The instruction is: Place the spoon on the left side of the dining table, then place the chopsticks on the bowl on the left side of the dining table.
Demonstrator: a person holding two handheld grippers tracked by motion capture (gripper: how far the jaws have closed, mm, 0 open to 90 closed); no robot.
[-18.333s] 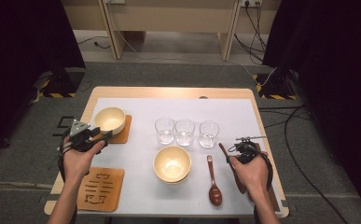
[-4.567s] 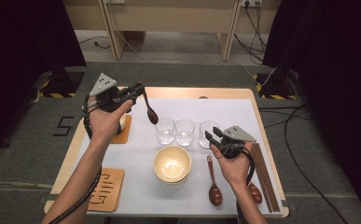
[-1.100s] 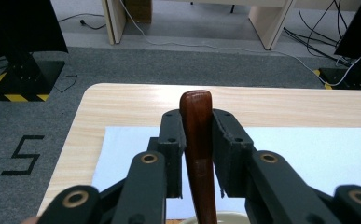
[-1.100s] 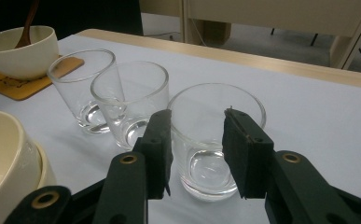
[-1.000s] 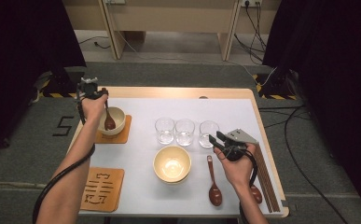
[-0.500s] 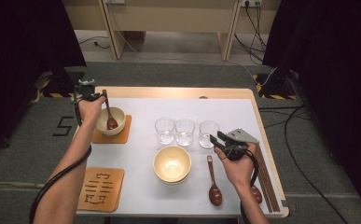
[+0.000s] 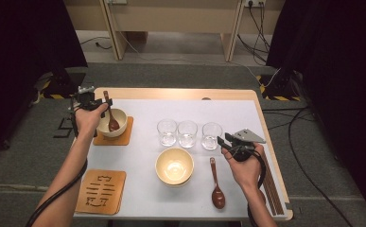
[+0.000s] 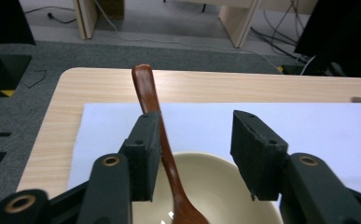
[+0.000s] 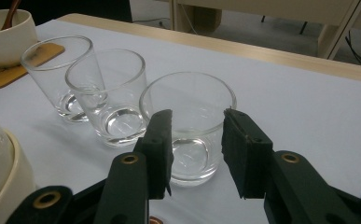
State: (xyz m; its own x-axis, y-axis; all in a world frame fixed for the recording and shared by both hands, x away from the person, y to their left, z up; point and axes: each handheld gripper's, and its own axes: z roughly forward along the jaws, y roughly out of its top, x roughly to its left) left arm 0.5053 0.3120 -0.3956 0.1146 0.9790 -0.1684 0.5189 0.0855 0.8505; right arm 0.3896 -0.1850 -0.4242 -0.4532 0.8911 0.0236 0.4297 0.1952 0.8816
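Note:
A brown spoon (image 7: 110, 118) stands in the cream bowl (image 7: 119, 115) on a wooden coaster (image 7: 124, 135) at the table's left. My left gripper (image 7: 99, 104) is open, and its jaws have just been opening. The spoon's handle (image 8: 148, 88) rises between them and leans on the left pad (image 8: 143, 149), above the bowl (image 8: 215, 182). My right gripper (image 7: 224, 141) hovers open just before the rightmost glass (image 7: 211, 135). In the right gripper view the gripper (image 9: 196, 140) has nothing between its jaws, and that glass (image 9: 187, 100) stands just beyond them.
Two more glasses (image 7: 167, 132) (image 7: 187, 133) line up left of the rightmost one. Stacked cream bowls (image 7: 174, 166) sit at centre front, with a second spoon (image 7: 216, 184) to their right. Chopsticks (image 7: 270, 184) lie by the right edge. A patterned coaster (image 7: 101, 191) is at front left.
The left gripper's jaws have spread apart around the spoon's handle, and the spoon now rests in the bowl. The left hand shifted slightly. The right gripper has kept still.

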